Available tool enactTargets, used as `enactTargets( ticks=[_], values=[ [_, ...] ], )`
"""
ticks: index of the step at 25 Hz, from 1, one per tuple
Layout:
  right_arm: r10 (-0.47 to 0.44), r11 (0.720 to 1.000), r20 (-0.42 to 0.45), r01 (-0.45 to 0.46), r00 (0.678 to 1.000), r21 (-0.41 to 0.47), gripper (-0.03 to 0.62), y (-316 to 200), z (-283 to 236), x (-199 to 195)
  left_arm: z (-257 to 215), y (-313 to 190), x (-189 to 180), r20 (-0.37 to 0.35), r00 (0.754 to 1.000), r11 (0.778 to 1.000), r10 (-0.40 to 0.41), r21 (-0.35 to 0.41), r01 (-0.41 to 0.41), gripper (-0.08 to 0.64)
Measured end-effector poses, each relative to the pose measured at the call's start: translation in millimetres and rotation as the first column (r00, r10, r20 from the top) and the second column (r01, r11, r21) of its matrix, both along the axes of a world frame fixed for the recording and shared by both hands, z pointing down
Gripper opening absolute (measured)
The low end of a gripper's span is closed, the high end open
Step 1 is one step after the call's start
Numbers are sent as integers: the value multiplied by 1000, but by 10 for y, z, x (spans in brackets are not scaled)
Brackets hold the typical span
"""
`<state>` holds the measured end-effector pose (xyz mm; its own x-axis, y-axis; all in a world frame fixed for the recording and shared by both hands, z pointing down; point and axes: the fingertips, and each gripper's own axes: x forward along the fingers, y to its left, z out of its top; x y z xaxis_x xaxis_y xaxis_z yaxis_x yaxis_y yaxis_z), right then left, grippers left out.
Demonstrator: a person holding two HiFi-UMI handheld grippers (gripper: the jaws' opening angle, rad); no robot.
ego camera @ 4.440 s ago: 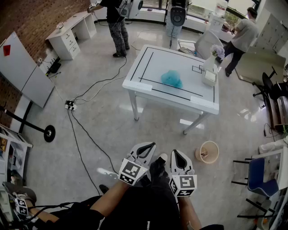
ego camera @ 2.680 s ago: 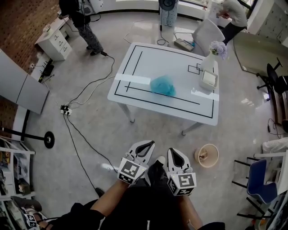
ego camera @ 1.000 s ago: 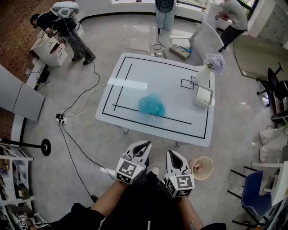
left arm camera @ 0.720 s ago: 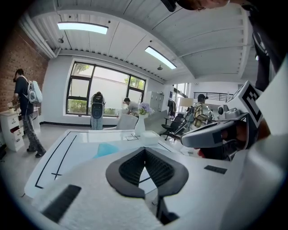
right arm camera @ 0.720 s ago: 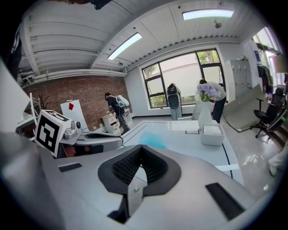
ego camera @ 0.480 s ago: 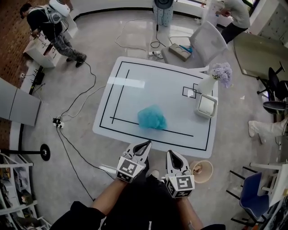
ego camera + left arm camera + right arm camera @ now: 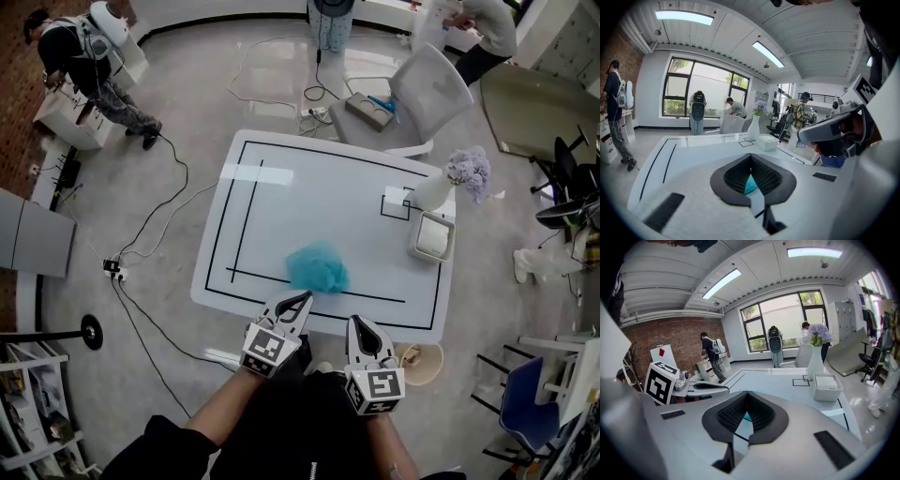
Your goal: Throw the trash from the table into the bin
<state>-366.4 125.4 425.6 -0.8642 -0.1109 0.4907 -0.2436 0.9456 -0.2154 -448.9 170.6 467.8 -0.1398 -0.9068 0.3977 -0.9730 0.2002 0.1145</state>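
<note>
A crumpled teal piece of trash [image 7: 317,267] lies on the white table [image 7: 281,187], near its front edge. In the left gripper view a sliver of the teal trash [image 7: 750,185] shows through the gap below the tips, and the right gripper view shows the same trash [image 7: 747,416]. My left gripper [image 7: 302,298] is shut and empty, its tips at the table's front edge just short of the trash. My right gripper [image 7: 360,323] is beside it, also shut and empty. The tan bin [image 7: 422,364] stands on the floor by the table's near right corner, right of my right gripper.
A white vase of purple flowers [image 7: 466,173] and a white box [image 7: 431,236] stand at the table's right side. A white chair [image 7: 431,94] is behind the table. Cables [image 7: 141,253] trail on the floor at the left. People stand at far left and far right.
The table has come closer in view. Both grippers have moved forward, up to its front edge, still shut. The bin now sits just right of my right gripper.
</note>
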Motion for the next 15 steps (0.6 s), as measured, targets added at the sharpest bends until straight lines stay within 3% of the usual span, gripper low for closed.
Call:
enactTargets(
  ticks=[10,15],
  values=[
    [33,999,-33,-34,999,-17,9,-182,146,-124,273,-234,-221,-6,999,997,53,-62,-53,6],
    [4,1000,-29,-4,1000,-23,9,-283,150,-161,469,-331,-192,12,996,987,83,-142,-81,8]
  ],
)
